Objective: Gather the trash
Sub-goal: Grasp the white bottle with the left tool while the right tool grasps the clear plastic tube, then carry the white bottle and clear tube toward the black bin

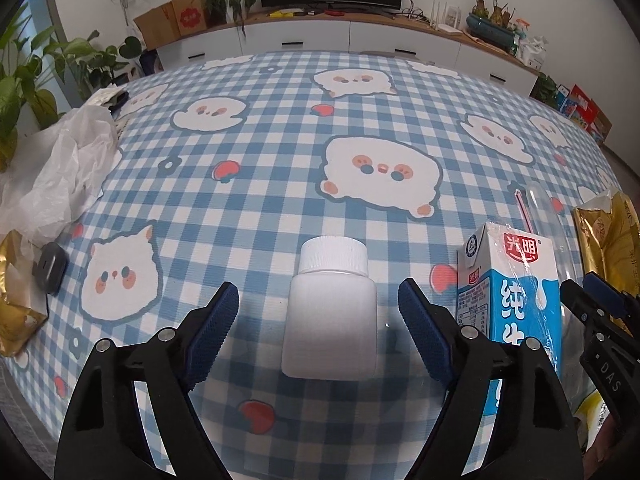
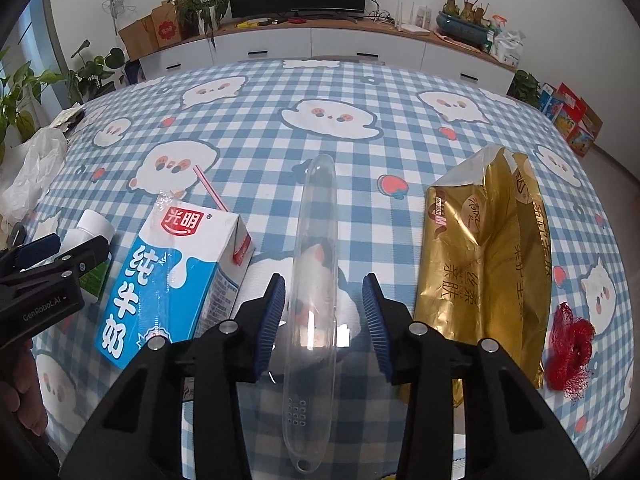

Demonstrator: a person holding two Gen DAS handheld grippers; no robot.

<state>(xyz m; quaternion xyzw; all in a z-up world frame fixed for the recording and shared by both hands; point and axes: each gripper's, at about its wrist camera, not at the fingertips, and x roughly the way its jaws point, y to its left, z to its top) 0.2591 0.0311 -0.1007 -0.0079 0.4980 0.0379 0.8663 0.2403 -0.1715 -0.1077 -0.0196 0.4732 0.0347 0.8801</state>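
The milk carton [image 2: 172, 276] has a red badge on top with the white words 光明. Big white letters down its blue front say 纯牛奶. The other side also shows 光明 [image 1: 522, 250]. The left gripper [image 2: 60, 256] has "GenRobot.AI" in small letters on its black body. The right gripper [image 1: 596, 300] shows "DAS". The gold wrapper [image 2: 488, 260] has words 亲肤, and the rest is too crinkled to read.

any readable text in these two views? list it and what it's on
"光明" and "纯牛奶": milk carton; its small side print is unreadable.
"GenRobot.AI": left gripper body.
"DAS": right gripper body.
"亲肤": gold packet; its other print is too distorted to read.
White bottle: no text visible.
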